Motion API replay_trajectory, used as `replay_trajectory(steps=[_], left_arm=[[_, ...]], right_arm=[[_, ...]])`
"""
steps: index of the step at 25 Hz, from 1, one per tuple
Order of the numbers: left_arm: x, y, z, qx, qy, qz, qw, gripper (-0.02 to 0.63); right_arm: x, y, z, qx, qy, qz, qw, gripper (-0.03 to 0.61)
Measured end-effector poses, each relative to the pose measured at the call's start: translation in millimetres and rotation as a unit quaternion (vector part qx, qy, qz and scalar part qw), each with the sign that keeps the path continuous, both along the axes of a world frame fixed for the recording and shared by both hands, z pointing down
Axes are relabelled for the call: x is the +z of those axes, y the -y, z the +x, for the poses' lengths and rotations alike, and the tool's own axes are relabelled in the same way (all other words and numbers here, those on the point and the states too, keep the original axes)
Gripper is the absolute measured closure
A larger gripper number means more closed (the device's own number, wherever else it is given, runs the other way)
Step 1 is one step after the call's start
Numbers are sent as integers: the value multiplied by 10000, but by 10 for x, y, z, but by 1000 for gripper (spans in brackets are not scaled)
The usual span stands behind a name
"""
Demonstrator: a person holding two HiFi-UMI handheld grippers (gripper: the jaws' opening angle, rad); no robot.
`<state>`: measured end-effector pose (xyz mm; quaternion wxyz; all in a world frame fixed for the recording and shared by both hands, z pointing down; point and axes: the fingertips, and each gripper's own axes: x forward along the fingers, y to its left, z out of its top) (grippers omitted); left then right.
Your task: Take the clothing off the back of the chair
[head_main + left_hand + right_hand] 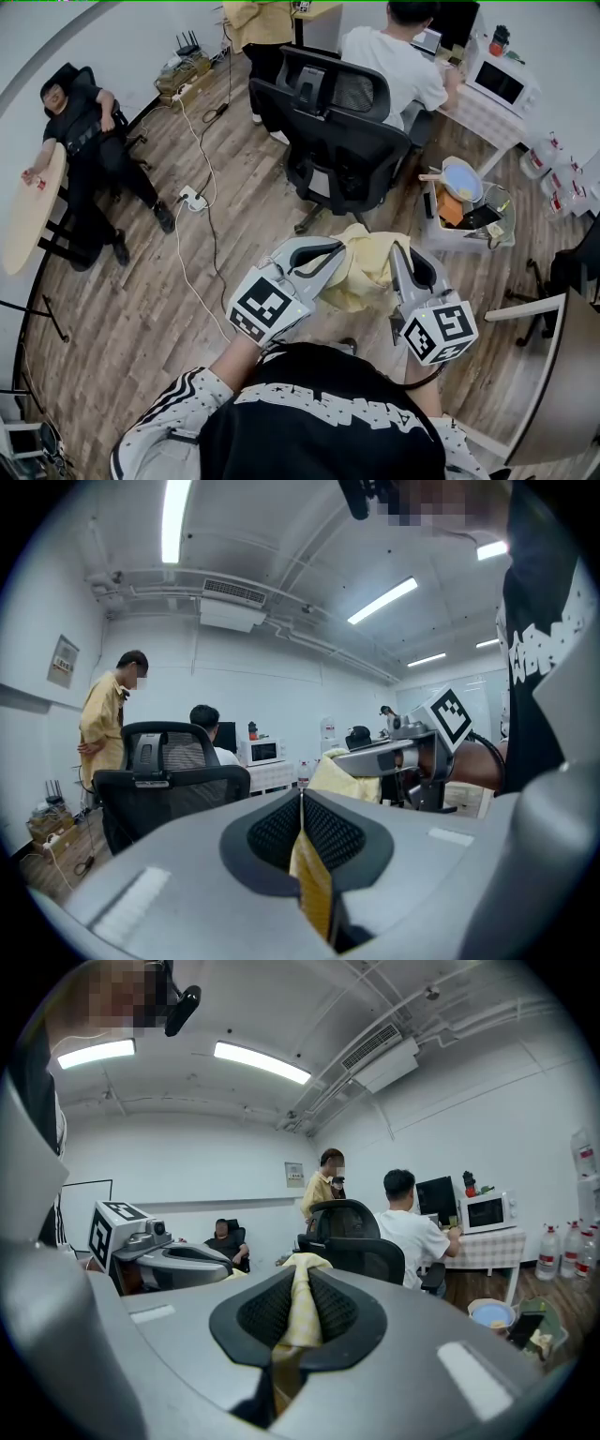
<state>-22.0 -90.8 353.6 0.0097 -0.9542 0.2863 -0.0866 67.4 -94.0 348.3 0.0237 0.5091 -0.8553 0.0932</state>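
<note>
Running two grippers here, and both are pinched down on the same single piece of yellow clothing [364, 274]. My left gripper [330, 257] has its jaws squeezed nearly together with a thin fold of the yellow fabric sandwiched between the pads. My right gripper [402, 255] is the same deal, closed on another fold of it. The clothing hangs bunched between the two grippers right in front of my chest, clear of the chairs and touching neither of them.

Count of the room: two black office chairs, the nearer one [349, 157] just ahead of me and a mesh-backed one [334, 89] right behind it. Three other people: one in black [82, 127] slouched by the wall, one in white [394, 61] seated at a desk, one in yellow [258, 23] standing. One microwave [502, 82], and one power strip [192, 199] on the wood floor.
</note>
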Motion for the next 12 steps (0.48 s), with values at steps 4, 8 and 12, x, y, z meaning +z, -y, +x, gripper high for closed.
replay_trajectory(steps=[4, 8, 12], left_arm=[[-10, 24, -30, -17, 4, -1, 10000, 604], [-11, 48, -53, -42, -11, -11, 10000, 604], [29, 62, -69, -83, -13, -60, 9999, 604]], right_arm=[[12, 30, -26, -13, 24, -1, 10000, 545], [19, 59, -59, -72, -7, -38, 10000, 545], [27, 66, -54, -75, -6, -53, 10000, 545]])
